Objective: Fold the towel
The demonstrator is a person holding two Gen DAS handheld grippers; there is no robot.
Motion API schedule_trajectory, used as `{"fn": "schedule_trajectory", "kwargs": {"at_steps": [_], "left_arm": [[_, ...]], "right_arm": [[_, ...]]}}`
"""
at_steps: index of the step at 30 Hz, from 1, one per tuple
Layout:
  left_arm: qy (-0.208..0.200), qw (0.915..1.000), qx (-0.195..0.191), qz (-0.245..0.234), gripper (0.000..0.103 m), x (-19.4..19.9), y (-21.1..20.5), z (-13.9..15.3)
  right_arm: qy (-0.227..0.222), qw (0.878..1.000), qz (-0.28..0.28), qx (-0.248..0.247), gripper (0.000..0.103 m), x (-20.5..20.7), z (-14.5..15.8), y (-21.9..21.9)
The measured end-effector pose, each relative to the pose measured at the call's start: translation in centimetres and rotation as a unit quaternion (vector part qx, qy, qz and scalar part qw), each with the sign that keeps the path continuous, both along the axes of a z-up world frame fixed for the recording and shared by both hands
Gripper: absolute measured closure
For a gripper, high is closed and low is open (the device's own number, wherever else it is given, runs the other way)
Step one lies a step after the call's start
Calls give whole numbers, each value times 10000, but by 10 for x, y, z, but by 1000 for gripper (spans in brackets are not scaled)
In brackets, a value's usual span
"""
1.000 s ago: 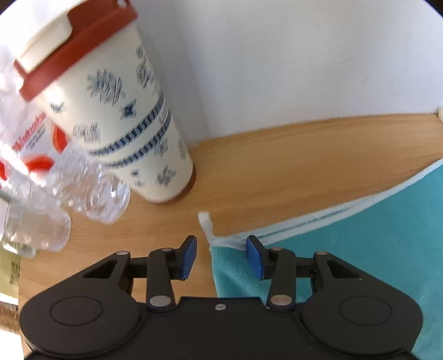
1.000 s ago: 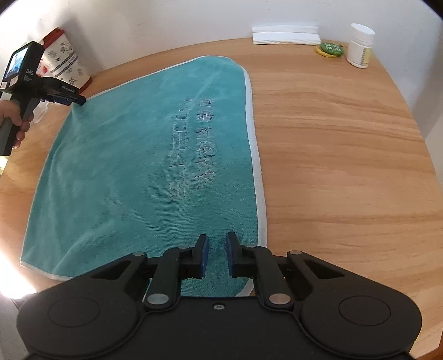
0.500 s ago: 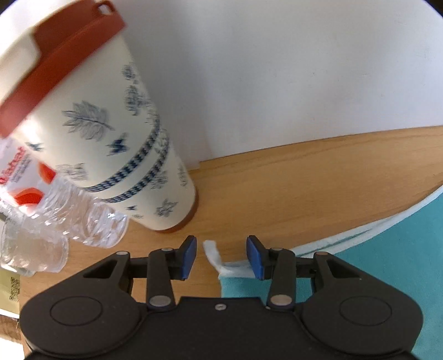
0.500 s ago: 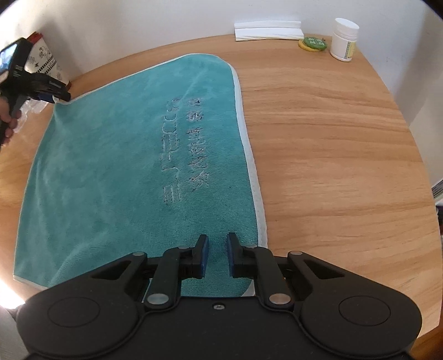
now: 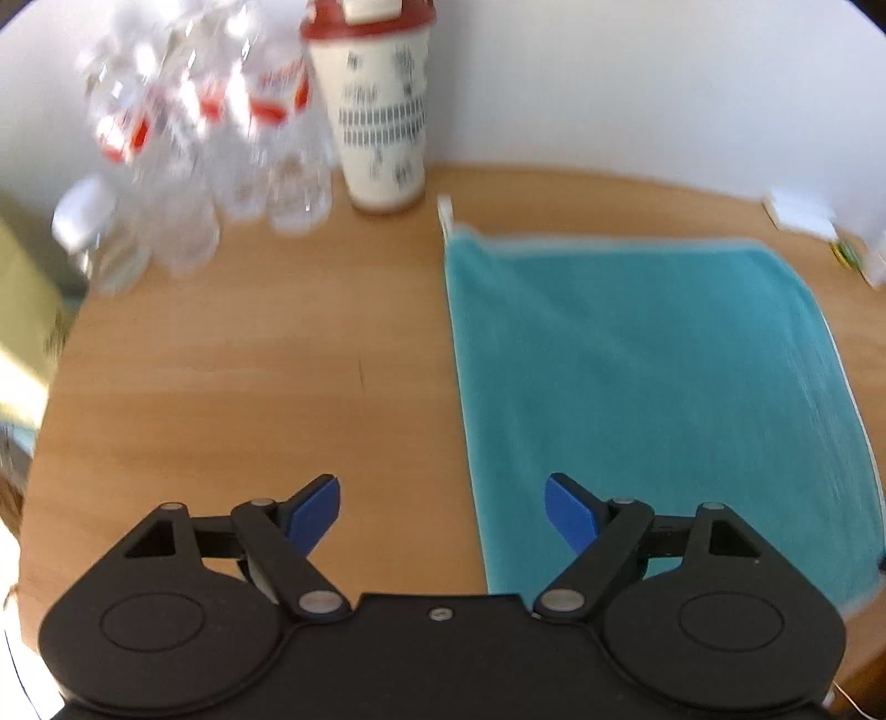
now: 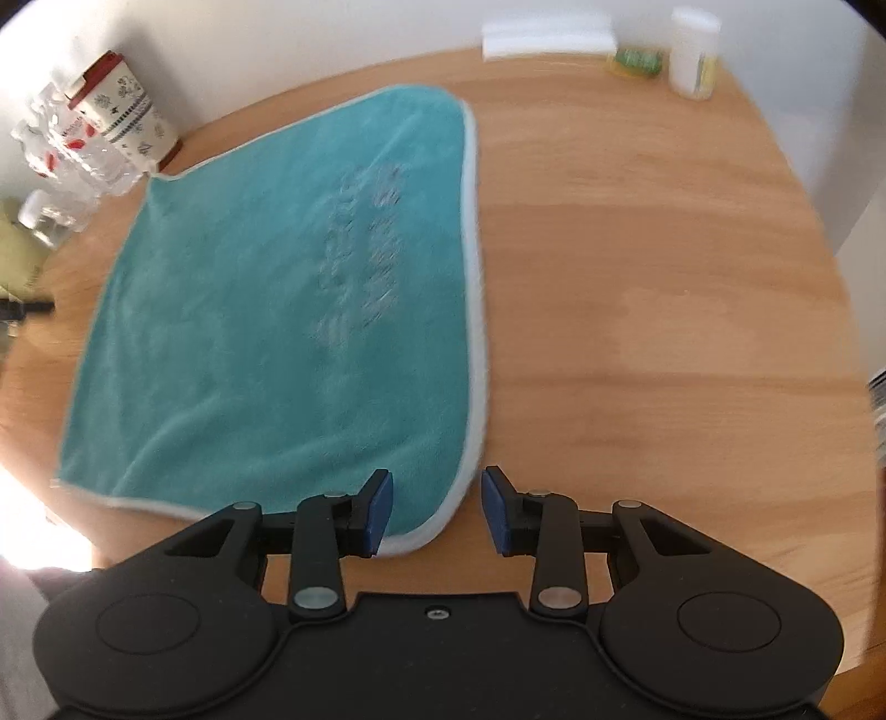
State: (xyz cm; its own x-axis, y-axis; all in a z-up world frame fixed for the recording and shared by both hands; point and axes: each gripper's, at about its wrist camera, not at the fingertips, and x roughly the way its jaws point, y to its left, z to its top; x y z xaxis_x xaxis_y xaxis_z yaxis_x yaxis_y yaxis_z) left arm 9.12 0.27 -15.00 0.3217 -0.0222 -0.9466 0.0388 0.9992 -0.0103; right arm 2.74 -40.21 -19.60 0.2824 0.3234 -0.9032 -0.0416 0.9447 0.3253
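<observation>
A teal towel (image 6: 288,288) with a pale hem lies spread flat on the round wooden table (image 6: 637,277); faint lettering runs down its middle. In the left wrist view the towel (image 5: 653,376) fills the right half, its left hem running toward a small tab at the far corner. My left gripper (image 5: 443,512) is open wide, above the towel's left edge, holding nothing. My right gripper (image 6: 437,507) is open too, straddling the towel's near right corner, with the hem between its blue pads.
A patterned cup with a red lid (image 5: 382,105) and several clear water bottles (image 5: 183,155) stand at the far left by the wall. A white folded cloth (image 6: 548,39), a green tin (image 6: 637,61) and a white jar (image 6: 692,52) sit at the far right.
Both grippers have opened. My left gripper has let go of the towel's far corner and pulled well back. The right one has released the near corner, which now lies flat.
</observation>
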Motion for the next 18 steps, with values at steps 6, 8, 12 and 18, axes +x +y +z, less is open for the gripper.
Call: {"fn": "schedule_trajectory", "kwargs": {"at_steps": [6, 8, 12, 18], "left_arm": [[509, 9985, -198, -11, 21, -39, -4, -22], [662, 9972, -335, 94, 23, -43, -3, -30], [937, 9942, -517, 65, 33, -48, -2, -33], [1055, 9925, -599, 173, 45, -52, 0, -41]], "right_arm": [[128, 9982, -182, 550, 62, 4, -4, -3], [184, 9972, -243, 683, 62, 4, -6, -5], [444, 9902, -548, 1207, 62, 4, -14, -14], [590, 9820, -789, 1611, 68, 5, -24, -18]]}}
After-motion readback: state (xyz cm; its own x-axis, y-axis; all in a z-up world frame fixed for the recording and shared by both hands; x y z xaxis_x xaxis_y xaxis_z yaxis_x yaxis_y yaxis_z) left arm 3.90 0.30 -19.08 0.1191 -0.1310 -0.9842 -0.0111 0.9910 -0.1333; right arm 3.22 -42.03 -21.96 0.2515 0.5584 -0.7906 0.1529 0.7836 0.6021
